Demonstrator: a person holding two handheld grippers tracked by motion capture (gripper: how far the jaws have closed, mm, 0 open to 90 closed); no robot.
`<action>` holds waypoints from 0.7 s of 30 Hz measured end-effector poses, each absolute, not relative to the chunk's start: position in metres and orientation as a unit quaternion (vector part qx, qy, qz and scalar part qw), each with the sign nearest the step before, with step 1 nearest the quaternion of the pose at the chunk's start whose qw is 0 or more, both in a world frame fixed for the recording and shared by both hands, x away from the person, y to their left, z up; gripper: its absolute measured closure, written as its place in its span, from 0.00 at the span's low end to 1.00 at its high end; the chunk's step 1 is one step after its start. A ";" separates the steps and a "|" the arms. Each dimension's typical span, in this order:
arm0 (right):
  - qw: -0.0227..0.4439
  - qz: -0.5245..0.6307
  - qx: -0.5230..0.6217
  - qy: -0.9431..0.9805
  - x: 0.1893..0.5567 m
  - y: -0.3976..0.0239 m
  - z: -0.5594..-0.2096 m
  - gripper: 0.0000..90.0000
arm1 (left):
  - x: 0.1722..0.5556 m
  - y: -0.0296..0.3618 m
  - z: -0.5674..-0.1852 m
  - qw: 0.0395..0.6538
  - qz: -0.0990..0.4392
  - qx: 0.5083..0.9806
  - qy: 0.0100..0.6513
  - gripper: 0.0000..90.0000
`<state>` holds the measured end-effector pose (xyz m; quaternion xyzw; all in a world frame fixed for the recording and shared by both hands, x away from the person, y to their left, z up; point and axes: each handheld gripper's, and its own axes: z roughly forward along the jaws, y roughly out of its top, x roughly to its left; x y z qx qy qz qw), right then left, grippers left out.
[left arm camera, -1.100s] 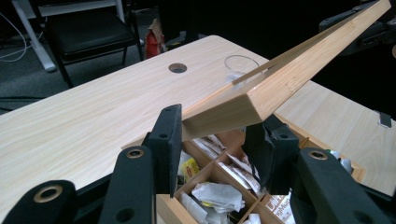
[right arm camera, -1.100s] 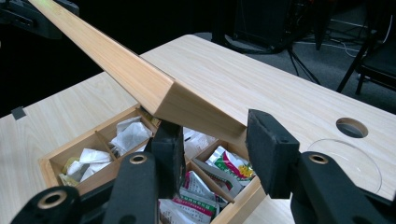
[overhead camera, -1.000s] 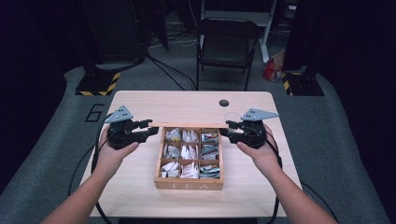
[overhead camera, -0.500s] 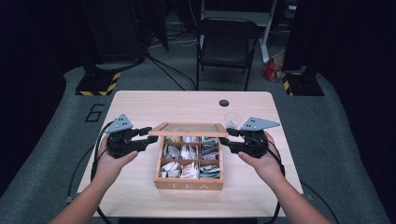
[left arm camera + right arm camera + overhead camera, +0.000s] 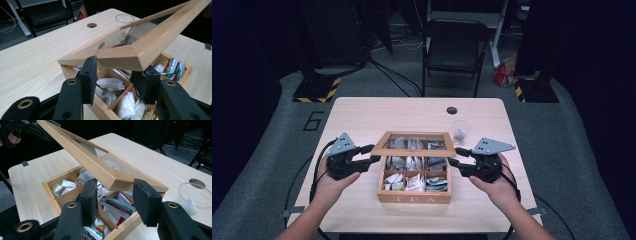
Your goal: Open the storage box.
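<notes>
A wooden tea box with several compartments of tea bags sits mid-table. Its glass-paned lid hangs tilted, half-lowered over the box. My left gripper is shut on the lid's front left corner. In the left gripper view that gripper has the corner of the lid between its pads. My right gripper grips the front right corner. Its jaws have just been closing slightly, and the right gripper view shows this gripper with the corner of the lid between them.
A clear plastic cup stands just behind the box's right rear corner, near a round cable hole in the table. A black chair stands beyond the far edge. Bare tabletop lies to either side.
The lid has swung down from nearly upright to a half-lowered tilt. Both hands have moved toward the near side and lower with it.
</notes>
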<state>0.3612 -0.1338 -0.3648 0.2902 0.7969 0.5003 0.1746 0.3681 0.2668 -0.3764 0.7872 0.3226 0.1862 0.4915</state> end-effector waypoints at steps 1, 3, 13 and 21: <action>0.175 0.501 0.288 0.797 0.361 -0.134 -0.365 0.62 | 0.368 0.267 -0.378 0.494 0.187 0.786 0.322 0.63; 0.176 0.502 0.291 0.795 0.359 -0.134 -0.366 0.62 | 0.366 0.267 -0.379 0.492 0.189 0.787 0.321 0.63; 0.182 0.503 0.294 0.792 0.353 -0.134 -0.377 0.64 | 0.358 0.267 -0.389 0.495 0.189 0.785 0.320 0.62; 0.186 0.503 0.300 0.789 0.345 -0.133 -0.390 0.64 | 0.350 0.266 -0.396 0.494 0.186 0.788 0.316 0.57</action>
